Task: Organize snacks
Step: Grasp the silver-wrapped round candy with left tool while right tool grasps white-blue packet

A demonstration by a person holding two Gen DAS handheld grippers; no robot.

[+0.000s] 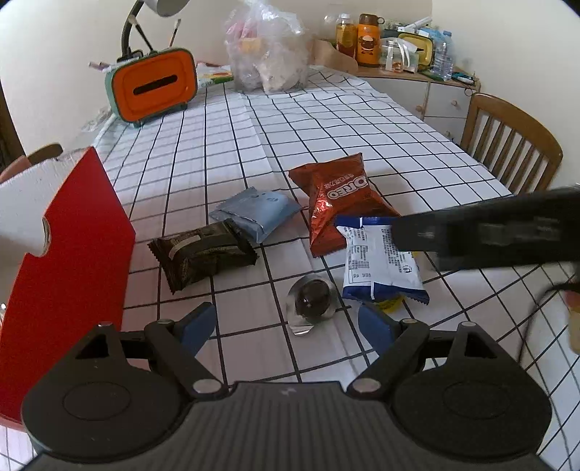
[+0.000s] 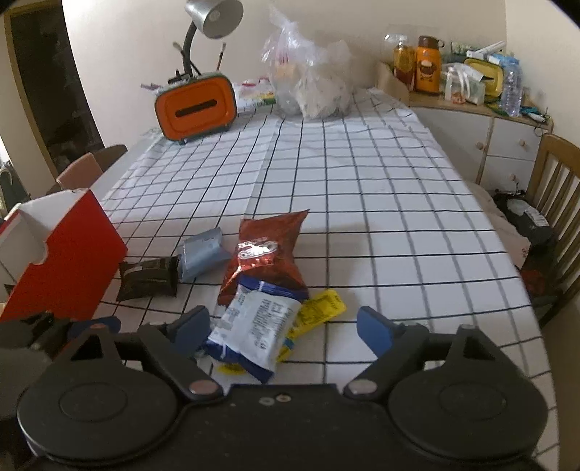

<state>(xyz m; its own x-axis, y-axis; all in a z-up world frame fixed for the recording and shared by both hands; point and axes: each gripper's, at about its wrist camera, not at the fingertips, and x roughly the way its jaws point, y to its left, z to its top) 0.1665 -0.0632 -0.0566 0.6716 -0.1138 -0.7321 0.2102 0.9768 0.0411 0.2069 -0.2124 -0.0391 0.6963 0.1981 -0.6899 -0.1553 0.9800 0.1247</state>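
Snacks lie on the checked tablecloth: a red Oreo bag (image 1: 335,203) (image 2: 266,253), a blue-and-white packet (image 1: 380,264) (image 2: 253,326) over a yellow packet (image 2: 320,308), a grey-blue packet (image 1: 257,212) (image 2: 201,251), a dark brown packet (image 1: 203,253) (image 2: 148,279) and a clear-wrapped dark round snack (image 1: 310,299). A red open box (image 1: 69,268) (image 2: 61,261) stands at the left. My left gripper (image 1: 286,322) is open just before the round snack. My right gripper (image 2: 282,328) is open around the blue-and-white packet; its body shows blurred in the left wrist view (image 1: 489,232).
An orange tissue box (image 1: 154,87) (image 2: 197,108), a lamp (image 2: 206,21) and a clear plastic bag (image 1: 266,54) (image 2: 308,79) stand at the table's far end. A cabinet with bottles (image 2: 467,83) and a wooden chair (image 1: 507,145) (image 2: 554,203) are at the right.
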